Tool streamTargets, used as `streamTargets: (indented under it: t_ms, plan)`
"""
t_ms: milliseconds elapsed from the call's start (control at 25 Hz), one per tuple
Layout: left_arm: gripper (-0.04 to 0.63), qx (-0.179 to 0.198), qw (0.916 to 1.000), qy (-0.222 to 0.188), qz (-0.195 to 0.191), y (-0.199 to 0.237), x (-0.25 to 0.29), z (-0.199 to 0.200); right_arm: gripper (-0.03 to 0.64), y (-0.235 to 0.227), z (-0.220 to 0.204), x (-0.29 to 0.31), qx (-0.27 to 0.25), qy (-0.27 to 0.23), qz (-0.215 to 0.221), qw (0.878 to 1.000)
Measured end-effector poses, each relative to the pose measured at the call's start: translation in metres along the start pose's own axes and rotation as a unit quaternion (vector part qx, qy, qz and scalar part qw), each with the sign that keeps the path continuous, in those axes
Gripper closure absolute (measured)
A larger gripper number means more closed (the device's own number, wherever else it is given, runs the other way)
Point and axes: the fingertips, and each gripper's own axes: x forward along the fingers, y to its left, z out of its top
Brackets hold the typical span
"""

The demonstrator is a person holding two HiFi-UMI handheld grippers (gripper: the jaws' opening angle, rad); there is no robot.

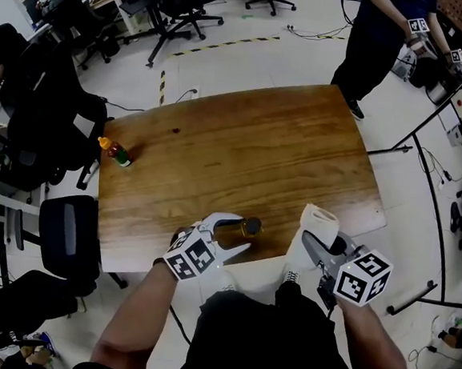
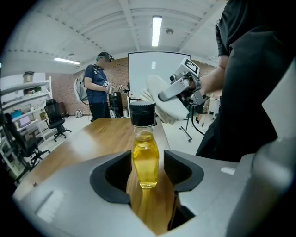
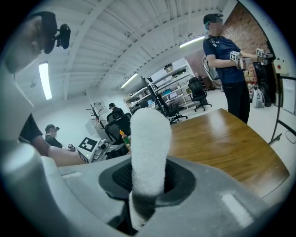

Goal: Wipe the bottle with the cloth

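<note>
Brown wooden table (image 1: 283,144) sat in an open office, black chairs (image 1: 65,241) around it. Bottle (image 2: 145,152) stood upright near the table's near edge: clear, yellow liquid, black cap. Left gripper (image 1: 242,235) had its jaws apart either side of it, pads seemingly not touching. Right gripper (image 1: 315,247) was clamped on a white cloth (image 3: 148,148), near the bottle.
</note>
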Motion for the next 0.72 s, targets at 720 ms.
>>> streamTargets:
  t_ms: [720]
  plan:
    - [0.361,-0.112,0.979,-0.051,0.163,-0.005,0.013,0.014,0.541,-0.001,-0.007,0.006,0.009,-0.001,0.001,1.0]
